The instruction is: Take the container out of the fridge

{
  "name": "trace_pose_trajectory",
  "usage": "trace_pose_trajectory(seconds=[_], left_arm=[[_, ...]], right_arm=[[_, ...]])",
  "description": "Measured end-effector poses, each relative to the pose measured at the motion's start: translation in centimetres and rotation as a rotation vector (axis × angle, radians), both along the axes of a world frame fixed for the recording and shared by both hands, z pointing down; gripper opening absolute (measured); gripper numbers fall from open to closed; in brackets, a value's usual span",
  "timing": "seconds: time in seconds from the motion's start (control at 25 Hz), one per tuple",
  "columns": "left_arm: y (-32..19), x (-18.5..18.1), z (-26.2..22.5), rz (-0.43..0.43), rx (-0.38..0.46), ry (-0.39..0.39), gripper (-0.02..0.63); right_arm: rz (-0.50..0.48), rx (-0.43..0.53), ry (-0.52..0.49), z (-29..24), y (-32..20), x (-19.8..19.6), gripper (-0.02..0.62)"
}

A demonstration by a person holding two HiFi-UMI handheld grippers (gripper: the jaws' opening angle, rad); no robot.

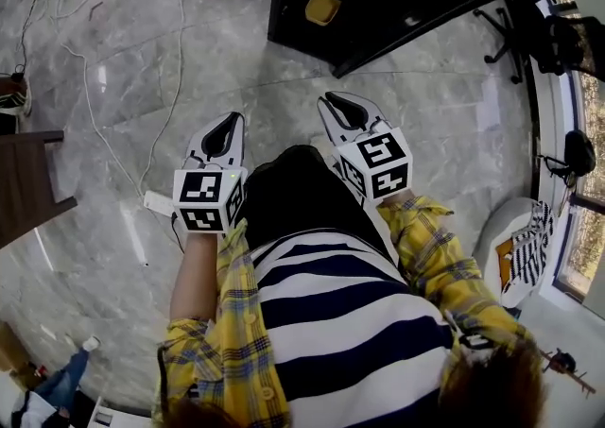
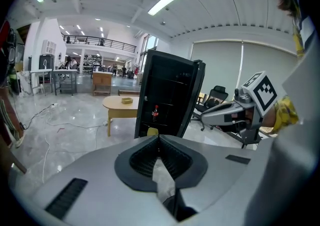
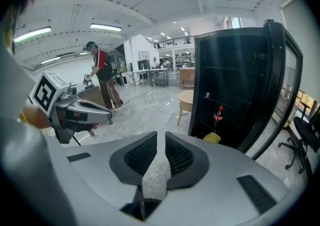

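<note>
Before fridge (image 3: 235, 85): left gripper (image 2: 159, 137), right gripper (image 3: 161, 135), empty.

The bare floor (image 1: 284, 86) ahead gives an unobstructed approach to the fridge (image 1: 378, 1), whose front stands open. Its door (image 3: 285, 90) projects along the right side and limits access there. A wooden bench (image 2: 122, 106) stands just left of the fridge. Cables (image 1: 95, 105) trail across the floor at left; an office chair (image 1: 515, 15) stands at right.

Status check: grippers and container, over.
Left gripper shut, empty; right gripper barely open, empty. Yellow container on low shelf of open fridge. Nothing seen blocking.
</note>
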State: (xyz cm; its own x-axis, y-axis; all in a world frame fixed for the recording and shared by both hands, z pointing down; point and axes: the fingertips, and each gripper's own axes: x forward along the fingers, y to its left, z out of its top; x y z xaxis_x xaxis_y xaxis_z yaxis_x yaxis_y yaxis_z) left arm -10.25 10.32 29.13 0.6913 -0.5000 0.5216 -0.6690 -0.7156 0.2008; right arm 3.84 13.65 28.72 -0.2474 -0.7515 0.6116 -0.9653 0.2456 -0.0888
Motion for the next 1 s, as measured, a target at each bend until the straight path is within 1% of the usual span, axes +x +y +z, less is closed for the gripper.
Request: trace_pose_trajectory(seconds=[0.12,0.32,0.44,0.6,0.76,1.0], left_arm=[[-1.2,0.0,0.3,-0.043,0.001,-0.002,0.020],[-3.7,0.1,1.1,-0.149,0.004,-0.013,0.020],[-5.0,1.0,1.9,-0.208,-0.007,-0.008,0.020],[-6.1,2.9,3.6,-0.250,-0.027,-0.014,0.020],[-7.1,4.4,5.9,-0.288,-0.055,-0.014,0.020],[-8.8,5.6,10.1,-0.333,-0.085,-0.038,0.020]], right_arm=[[-0.059,-0.013,0.018,1.2,-1.7,0.2,0.079],[-0.155,-0.026,0.061,3.1,-5.1,1.4,0.095],[-0.209,-0.032,0.093,4.2,-7.5,2.7,0.098],[-0.270,-0.039,0.138,5.9,-10.2,4.6,0.098],[-0.309,-0.051,0.166,8.2,-12.5,5.9,0.098],[-0.337,-0.097,0.210,13.6,-15.6,8.2,0.098]])
